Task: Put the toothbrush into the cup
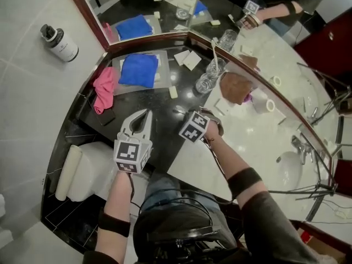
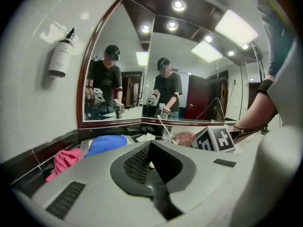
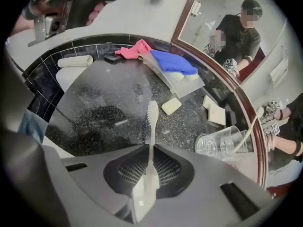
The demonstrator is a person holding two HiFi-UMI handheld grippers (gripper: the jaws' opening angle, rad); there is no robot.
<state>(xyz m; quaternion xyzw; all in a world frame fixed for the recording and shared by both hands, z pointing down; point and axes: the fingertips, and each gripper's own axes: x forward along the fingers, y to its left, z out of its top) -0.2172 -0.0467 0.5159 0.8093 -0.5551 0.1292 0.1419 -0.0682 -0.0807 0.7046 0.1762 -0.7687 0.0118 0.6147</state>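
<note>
My right gripper [image 3: 150, 161] is shut on a white toothbrush [image 3: 152, 119], whose bristled head sticks out past the jaws over the black speckled counter [image 3: 113, 98]. Two clear glass cups [image 3: 221, 140] stand to the right of it, apart from the brush; one holds another toothbrush. In the head view the right gripper [image 1: 191, 124] points steeply down, its jaws hidden under the marker cube, with the cups [image 1: 208, 80] beyond it. To its left my left gripper [image 1: 144, 115] is shut and holds nothing. In the left gripper view its jaws [image 2: 152, 161] meet with no gap.
A blue cloth [image 1: 138, 69] lies on a grey tray [image 1: 125, 88], with a pink cloth [image 1: 103, 88] to its left. Small white bars [image 1: 173, 92] and cards [image 1: 187, 58] lie near the cups. A brown pouch [image 1: 236, 87], a rolled white towel [image 1: 69, 172] and a wall dispenser [image 1: 59, 42] are around. The mirror [image 1: 159, 4] backs the counter.
</note>
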